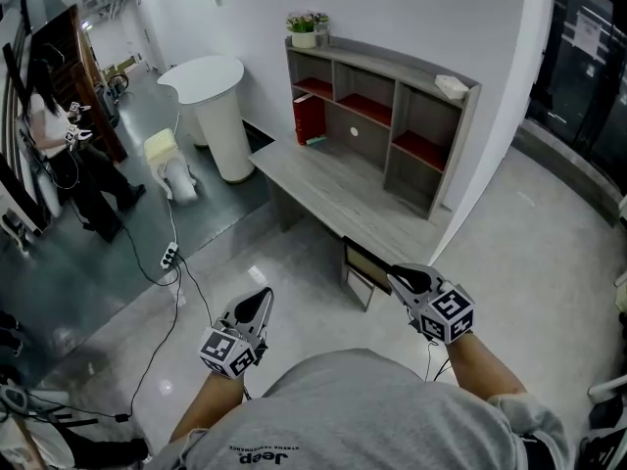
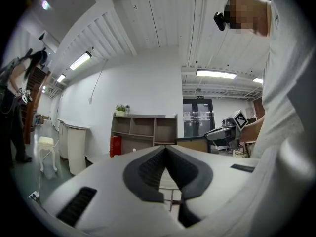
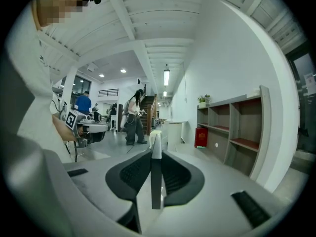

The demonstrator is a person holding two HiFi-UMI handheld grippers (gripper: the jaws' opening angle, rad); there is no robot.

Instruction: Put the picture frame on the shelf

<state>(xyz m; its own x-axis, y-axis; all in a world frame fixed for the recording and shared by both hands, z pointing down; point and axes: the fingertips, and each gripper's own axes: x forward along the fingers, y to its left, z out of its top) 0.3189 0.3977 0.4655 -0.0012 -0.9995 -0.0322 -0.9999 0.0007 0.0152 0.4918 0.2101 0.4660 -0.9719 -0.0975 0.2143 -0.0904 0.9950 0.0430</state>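
1. Between the jaws of the right gripper (image 1: 407, 280) the picture frame (image 1: 364, 267) is clamped by its edge. In the right gripper view it is seen edge-on, as a thin upright strip pressed by both pads.
2. The picture frame is held in the air above the pale floor (image 1: 294, 262), close to the near end of the low grey platform (image 1: 333, 189), and it is well apart from the shelf (image 1: 396, 116).
3. The left gripper (image 1: 257, 306) is held out to the left of the person's body. Its jaws are seen pressed together at the tips, with nothing gripped between them.
4. The shelf is set on the far part of the platform, against the white wall. Red panels are seen inside its open compartments, and a red book (image 1: 307, 118) is stood upright in the lower left one.
5. A potted plant (image 1: 305, 29) is placed on the shelf's top at the left end, and a white crumpled item (image 1: 451, 87) at the right end.
6. A white rounded counter (image 1: 217, 106) is seen left of the shelf, with a white stool (image 1: 172, 167) beside it and a power strip (image 1: 168, 256) on the floor nearer the camera.
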